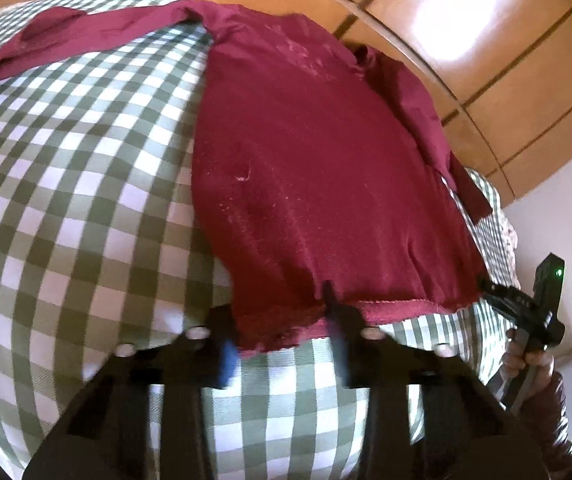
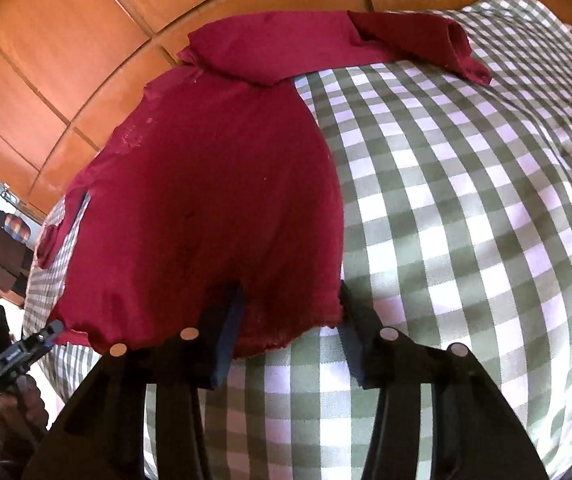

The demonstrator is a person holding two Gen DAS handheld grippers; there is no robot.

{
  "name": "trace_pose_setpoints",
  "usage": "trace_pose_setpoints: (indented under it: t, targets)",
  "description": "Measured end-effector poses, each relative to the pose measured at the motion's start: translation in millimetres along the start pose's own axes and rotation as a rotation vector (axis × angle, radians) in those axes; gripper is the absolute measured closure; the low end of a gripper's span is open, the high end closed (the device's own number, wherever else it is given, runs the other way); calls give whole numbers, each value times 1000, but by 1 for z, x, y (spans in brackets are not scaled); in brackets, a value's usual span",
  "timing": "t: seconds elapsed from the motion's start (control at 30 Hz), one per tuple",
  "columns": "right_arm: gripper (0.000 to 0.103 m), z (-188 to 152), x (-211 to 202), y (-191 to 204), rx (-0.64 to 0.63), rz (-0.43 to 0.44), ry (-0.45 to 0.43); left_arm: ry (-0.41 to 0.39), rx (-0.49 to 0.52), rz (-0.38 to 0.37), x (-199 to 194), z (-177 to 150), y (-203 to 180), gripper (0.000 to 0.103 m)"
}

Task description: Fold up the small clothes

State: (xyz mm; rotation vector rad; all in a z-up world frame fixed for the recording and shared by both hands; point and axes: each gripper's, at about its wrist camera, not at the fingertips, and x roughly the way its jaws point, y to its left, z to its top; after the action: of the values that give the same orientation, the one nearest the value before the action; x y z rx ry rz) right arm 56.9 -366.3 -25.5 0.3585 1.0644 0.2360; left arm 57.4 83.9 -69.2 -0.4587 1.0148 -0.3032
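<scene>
A dark red long-sleeved top (image 1: 310, 168) lies flat on a green-and-white checked cloth (image 1: 69, 184), hem toward me, one sleeve stretched out far left. My left gripper (image 1: 281, 320) is open, its fingers straddling the hem's left corner. In the right wrist view the same top (image 2: 213, 192) fills the middle, a sleeve folded across its far end. My right gripper (image 2: 290, 316) is open, its fingers either side of the hem's right corner. Each gripper shows in the other's view: the right one (image 1: 498, 292) at the hem's right end, the left one (image 2: 41, 340) at its left end.
Wooden cupboard panels (image 1: 486, 40) stand behind the checked surface and show again in the right wrist view (image 2: 65, 40). A white wall (image 1: 558, 220) is at the right. The checked cloth (image 2: 466, 200) spreads wide to the right of the top.
</scene>
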Motion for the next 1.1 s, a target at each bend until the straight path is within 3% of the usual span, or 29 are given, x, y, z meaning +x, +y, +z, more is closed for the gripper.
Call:
trace_pose_setpoints:
  t: [0.07, 0.17, 0.37, 0.53, 0.67, 0.83, 0.9, 0.93, 1.0, 1.03, 1.1]
  targets:
    - [82, 2, 2, 0, -3, -5, 12, 9, 21, -2, 2, 1, -3, 88]
    - [91, 4, 3, 4, -22, -10, 19, 6, 34, -11, 1, 5, -4, 90]
    - [93, -1, -28, 35, -156, -42, -13, -31, 64, -34, -22, 14, -7, 92]
    - [94, -26, -78, 51, -252, -9, -41, -75, 112, -65, -66, 15, -8, 92]
    - [94, -65, -71, 54, -270, -14, 50, -42, 128, -35, -80, -7, 2, 92]
    - [94, -102, -44, 43, -235, -51, 165, 52, 76, 20, -61, -40, 21, 92]
    - [89, -99, -47, 40, -217, -44, 169, 62, 54, 31, -56, -40, 24, 85]
    - [82, -96, -49, 41, -219, -43, 165, 57, 49, 29, -58, -38, 23, 84]
    - [69, -84, -60, 35, -214, -54, 125, 22, 62, 47, -65, -27, 17, 57]
    - [56, -73, -64, 28, -187, -66, 95, -16, 65, 66, -70, -20, 15, 51]
    - [52, -52, -68, 12, -98, -71, 28, -67, 73, 69, -74, -8, 10, 48]
